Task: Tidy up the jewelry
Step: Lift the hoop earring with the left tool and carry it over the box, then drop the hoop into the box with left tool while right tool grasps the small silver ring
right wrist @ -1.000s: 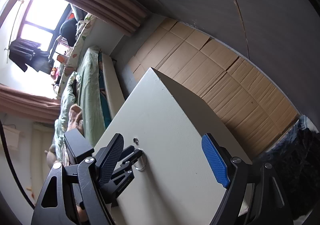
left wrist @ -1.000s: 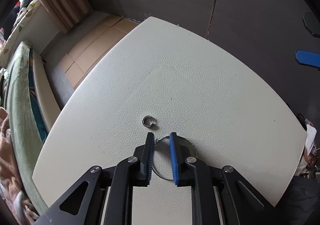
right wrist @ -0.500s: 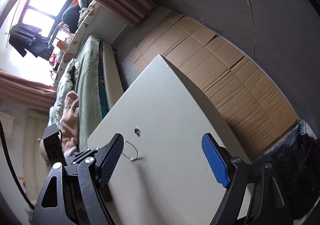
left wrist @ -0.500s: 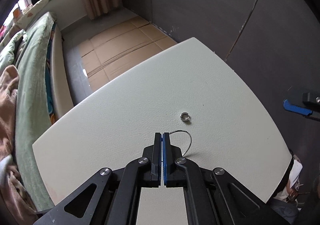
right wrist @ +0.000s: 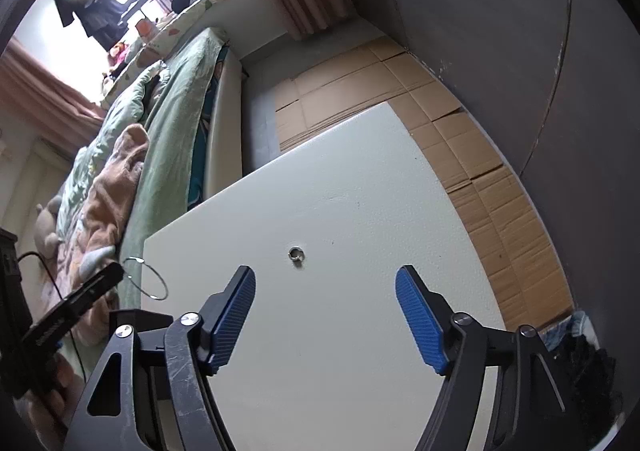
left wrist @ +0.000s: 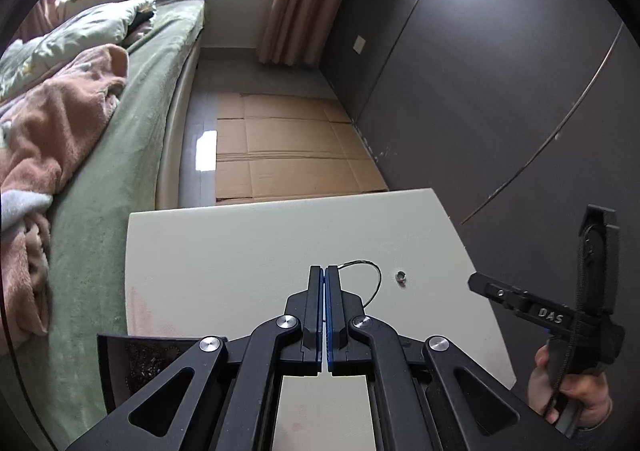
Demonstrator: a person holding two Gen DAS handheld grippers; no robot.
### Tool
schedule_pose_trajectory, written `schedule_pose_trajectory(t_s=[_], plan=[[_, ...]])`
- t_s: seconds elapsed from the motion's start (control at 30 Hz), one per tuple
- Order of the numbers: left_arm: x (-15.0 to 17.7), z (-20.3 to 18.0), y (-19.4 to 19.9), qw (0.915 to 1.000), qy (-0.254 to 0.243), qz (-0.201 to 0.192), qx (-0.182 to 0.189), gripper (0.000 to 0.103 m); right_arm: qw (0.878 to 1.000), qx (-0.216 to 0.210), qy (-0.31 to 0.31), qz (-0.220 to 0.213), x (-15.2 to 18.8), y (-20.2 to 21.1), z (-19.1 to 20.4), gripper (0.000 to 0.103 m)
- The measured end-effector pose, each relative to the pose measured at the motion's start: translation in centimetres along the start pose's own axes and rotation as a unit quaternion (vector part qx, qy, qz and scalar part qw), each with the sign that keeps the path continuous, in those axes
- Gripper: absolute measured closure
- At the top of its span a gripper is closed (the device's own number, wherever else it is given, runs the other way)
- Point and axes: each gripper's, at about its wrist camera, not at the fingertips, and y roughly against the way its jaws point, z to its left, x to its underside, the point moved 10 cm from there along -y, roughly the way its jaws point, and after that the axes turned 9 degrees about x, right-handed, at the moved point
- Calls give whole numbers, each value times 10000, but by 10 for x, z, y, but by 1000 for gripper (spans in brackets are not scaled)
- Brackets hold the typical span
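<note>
My left gripper [left wrist: 324, 269] is shut on a thin wire hoop bangle [left wrist: 370, 279], holding it lifted above the white table [left wrist: 240, 251]; the hoop sticks out to the right of the jaws. In the right wrist view the hoop [right wrist: 150, 281] hangs from the left gripper [right wrist: 116, 274] over the table's left edge. A small silver ring [left wrist: 400, 276] lies on the table, also seen in the right wrist view [right wrist: 296, 252]. My right gripper [right wrist: 325, 293] is open and empty, just short of the ring.
A black open jewelry box [left wrist: 144, 363] sits at the table's near left corner. A bed with green bedding [left wrist: 132, 123] runs along the left. Cardboard sheets [left wrist: 288, 147] cover the floor beyond the table. A dark wall [left wrist: 500, 71] stands on the right.
My left gripper closed on the hoop, lifted it off the table and swung left. The ring stayed put. My right gripper stayed open and moved in toward the ring.
</note>
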Motion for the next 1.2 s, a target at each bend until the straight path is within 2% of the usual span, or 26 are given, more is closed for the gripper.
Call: schedule_pose_trajectory(t_s=[0.07, 0.13, 0.3, 0.4, 0.5, 0.83, 1.07, 1.17, 1.2], plan=[[1, 8, 10, 9996, 195, -158, 97, 103, 9999, 83, 136, -41, 0, -3, 5, 37], [-4, 16, 17, 9990, 345, -228, 170, 103, 9997, 145, 202, -63, 1, -6, 9, 48], [-8, 28, 44, 9984, 353, -388, 228, 103, 9988, 325, 364, 20, 4, -20, 15, 52], [-4, 40, 55, 9985, 371, -377, 120, 103, 9973, 526, 508, 59, 3, -30, 17, 53], [-2, 50, 64, 9984, 416, -353, 153, 103, 9955, 677, 650, 104, 2, -40, 22, 59], [2, 80, 67, 9989, 427, -176, 93, 103, 9912, 803, 1033, 212, -1, -69, 52, 69], [4, 90, 64, 9990, 426, -56, 155, 103, 9807, 1395, 1336, 290, 2, -83, 57, 72], [6, 92, 63, 9989, 442, -6, 165, 103, 9769, 1557, 1428, 323, 4, -81, 56, 80], [7, 93, 63, 9988, 450, 7, 166, 103, 9767, 1551, 1435, 374, 6, -79, 56, 88]])
